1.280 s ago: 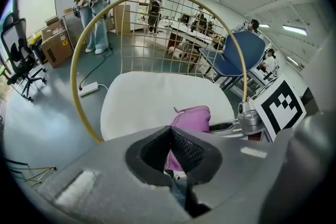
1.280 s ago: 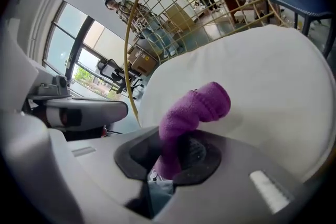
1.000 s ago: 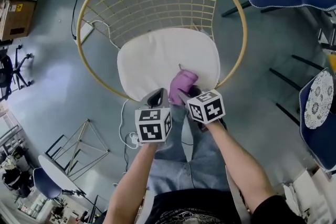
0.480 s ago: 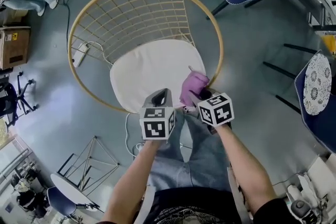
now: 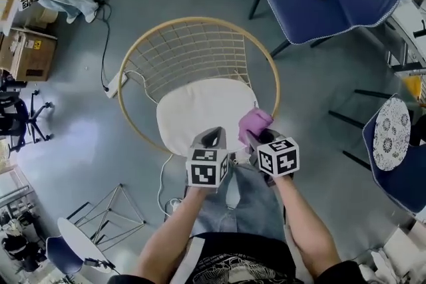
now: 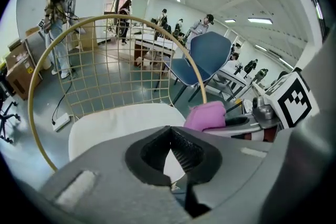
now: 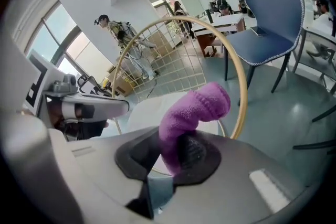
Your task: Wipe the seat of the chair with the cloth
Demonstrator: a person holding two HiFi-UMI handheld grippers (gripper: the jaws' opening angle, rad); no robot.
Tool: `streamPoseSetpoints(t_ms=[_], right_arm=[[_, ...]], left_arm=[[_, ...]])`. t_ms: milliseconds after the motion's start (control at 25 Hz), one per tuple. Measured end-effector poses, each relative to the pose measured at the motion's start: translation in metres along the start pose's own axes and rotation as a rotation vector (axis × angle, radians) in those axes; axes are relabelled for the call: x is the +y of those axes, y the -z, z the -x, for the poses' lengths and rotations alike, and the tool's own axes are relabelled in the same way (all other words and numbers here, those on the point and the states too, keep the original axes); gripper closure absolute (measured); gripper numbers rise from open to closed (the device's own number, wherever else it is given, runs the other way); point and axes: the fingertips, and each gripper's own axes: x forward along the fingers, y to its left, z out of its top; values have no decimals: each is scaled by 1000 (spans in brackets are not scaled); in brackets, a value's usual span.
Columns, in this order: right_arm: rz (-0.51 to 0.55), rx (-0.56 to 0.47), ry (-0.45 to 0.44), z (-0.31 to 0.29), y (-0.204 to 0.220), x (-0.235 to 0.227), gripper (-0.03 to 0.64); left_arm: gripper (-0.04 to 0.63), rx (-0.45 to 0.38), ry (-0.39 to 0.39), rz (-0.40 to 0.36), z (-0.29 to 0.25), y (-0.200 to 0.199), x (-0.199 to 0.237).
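Bunched purple cloth at right edge of white seat of chair

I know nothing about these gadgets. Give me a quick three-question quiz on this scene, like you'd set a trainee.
1. Which gripper holds the purple cloth? A: left. B: right. C: neither.
2. True or false: the round chair's seat is blue.
3. Fill in: the second chair standing nearby is ___ in colour.

Key
1. B: the right gripper has its fingers shut on it.
2. False: it is white.
3. Blue.
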Motion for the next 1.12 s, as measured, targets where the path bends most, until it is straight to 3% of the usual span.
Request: streamPoseSetpoints(t_ms=[200,720,1120], right_arm=[[83,-70,-41,20,-52,47,557],[251,-246,-153,73,-145,172,557],[383,-355,-108,98,-188,206,558]], left_arm=[[601,-101,-41,-31,46,-39,0],[603,-330,-49,59,154,-100,16],[603,-466,-59,27,193,-139,17]])
